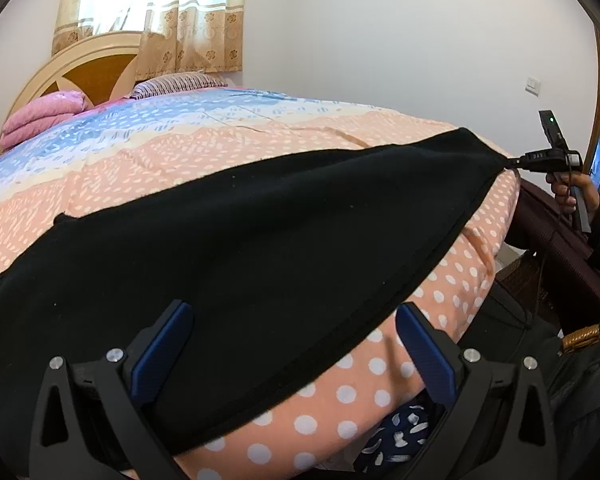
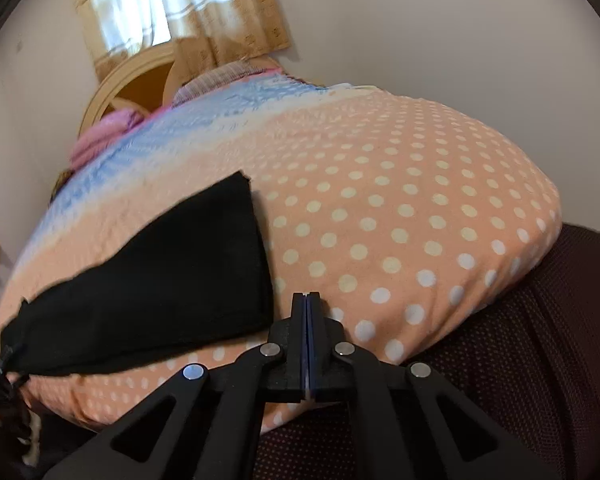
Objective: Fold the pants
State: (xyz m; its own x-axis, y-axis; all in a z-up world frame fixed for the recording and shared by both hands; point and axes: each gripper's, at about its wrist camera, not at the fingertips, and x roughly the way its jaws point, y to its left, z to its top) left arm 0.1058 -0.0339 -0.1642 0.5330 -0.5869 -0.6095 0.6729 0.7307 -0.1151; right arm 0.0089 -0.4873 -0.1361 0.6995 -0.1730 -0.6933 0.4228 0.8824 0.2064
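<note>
A bed covered in a peach, white-dotted and blue-banded cotton spread [image 1: 260, 148] fills both views. On it lie the black, soft fabric pants [image 1: 240, 240], a long flat strip running from 8 o'clock to 2 o'clock in my left view. I judge them halved lengthwise, with the crosswise folds still to do. My left gripper [image 1: 292, 340] is spread wide over their near edge at 6 o'clock. My right gripper [image 2: 308, 300] is clenched beside their corner. I cannot tell whether it pinches cloth.
</note>
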